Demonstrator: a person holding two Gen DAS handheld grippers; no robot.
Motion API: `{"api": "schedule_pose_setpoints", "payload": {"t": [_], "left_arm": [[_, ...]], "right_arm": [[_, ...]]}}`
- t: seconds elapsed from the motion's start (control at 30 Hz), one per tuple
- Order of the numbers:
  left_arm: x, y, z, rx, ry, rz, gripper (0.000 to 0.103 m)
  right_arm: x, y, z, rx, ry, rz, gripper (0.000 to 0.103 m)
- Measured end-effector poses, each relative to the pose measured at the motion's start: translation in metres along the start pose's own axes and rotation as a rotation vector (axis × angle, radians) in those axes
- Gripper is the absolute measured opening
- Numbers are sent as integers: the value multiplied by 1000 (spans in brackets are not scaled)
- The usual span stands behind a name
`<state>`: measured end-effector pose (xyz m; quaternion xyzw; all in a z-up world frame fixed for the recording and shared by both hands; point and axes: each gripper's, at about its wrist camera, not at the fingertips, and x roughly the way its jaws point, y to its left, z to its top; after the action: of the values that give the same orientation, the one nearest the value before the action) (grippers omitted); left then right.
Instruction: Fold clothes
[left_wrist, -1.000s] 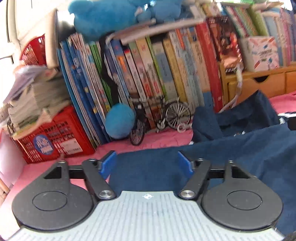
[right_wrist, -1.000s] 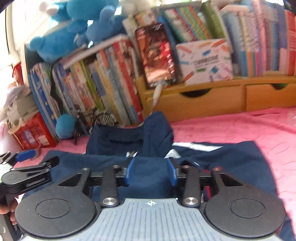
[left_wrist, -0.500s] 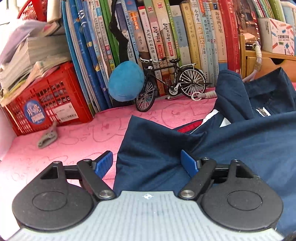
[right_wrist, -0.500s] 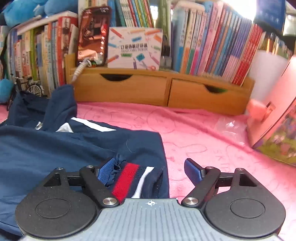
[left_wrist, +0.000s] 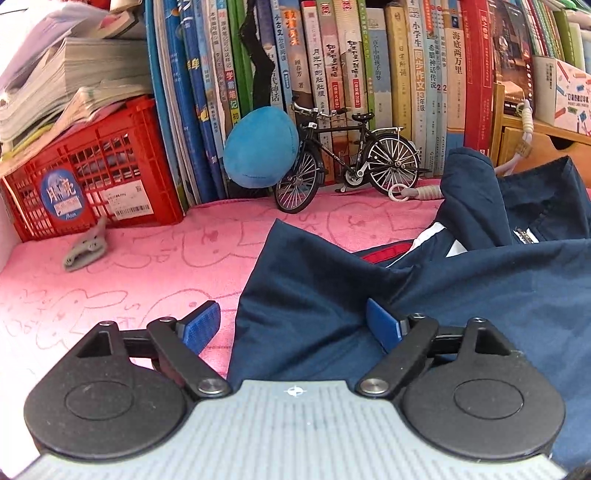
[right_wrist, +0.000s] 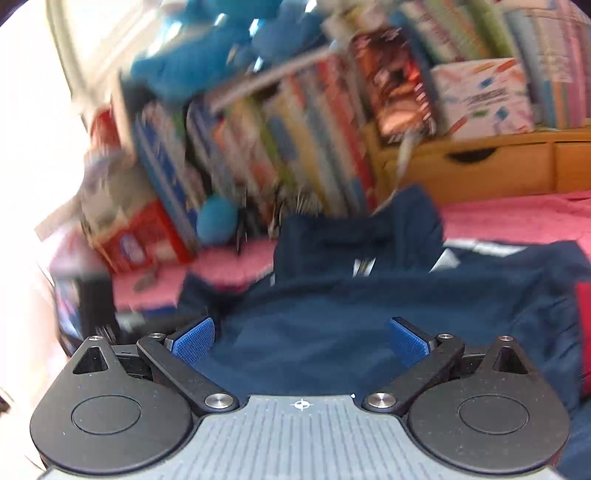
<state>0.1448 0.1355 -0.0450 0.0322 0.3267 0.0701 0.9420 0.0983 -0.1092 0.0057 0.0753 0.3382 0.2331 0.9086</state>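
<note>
Pink bedcover (left_wrist: 122, 258) bears navy jacket (left_wrist: 461, 295) beneath both grippers' just-widened, empty fingers (left_wrist: 382, 325).

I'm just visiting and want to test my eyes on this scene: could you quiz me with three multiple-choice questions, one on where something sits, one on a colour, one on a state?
1. Where does the toy bicycle stand?
A. In front of the row of books
B. Inside the red crate
C. On top of the garment

2. What colour is the cloth under the garment?
A. Green
B. Pink
C. White

3. How do the jaws of the left gripper stand?
A. Closed tight on a book
B. Closed on the bicycle
C. Open over the edge of the navy garment

Answers:
1 A: its wheels rest on the cloth right before the book spines.
2 B: pink fabric with faint rabbit outlines shows beside the garment.
3 C: the blue pads stand wide apart, having just been opening, and neither presses the fabric.
</note>
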Motion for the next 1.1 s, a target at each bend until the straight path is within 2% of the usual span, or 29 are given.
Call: {"api": "schedule_pose_setpoints", "payload": {"t": [0.13,0.23,0.3,0.37,0.43,0.53,0.63,0.73,0.83,1.0,1.1], "left_arm": [[3,8,0,-48,18,-31,91],[4,13,0,-78,28,-51,92],[5,12,0,-79,29,-51,93],[5,12,0,-80,30,-45,94],[6,11,1,-82,34,-31,98],[2,6,0,-58,16,19,101],[-20,-4,-5,7,-41,90,95],[-72,2,-21,-19,-98,-34,95],[-126,9,-44,-40,-126,-115,97],[-204,-1,-101,-9,-165,-194,99],[-246,-15,-137,31,-188,-206,99]], "right_arm": [[17,9,-22,-149,52,-164,99],[14,-21,-28,-129,62,-281,99],[3,-49,-31,-130,33,-350,97],[-6,-70,-35,-189,6,-338,89],[-6,-83,-32,-173,4,-296,88],[4,-66,-32,-243,4,-374,95],[-4,-48,-32,-270,17,-450,95],[-38,-34,-40,-280,-22,-397,97],[-83,-20,-57,-308,-64,-327,99],[-165,9,-105,-331,-159,-248,103],[-206,28,-139,-355,-195,-252,103]]}}
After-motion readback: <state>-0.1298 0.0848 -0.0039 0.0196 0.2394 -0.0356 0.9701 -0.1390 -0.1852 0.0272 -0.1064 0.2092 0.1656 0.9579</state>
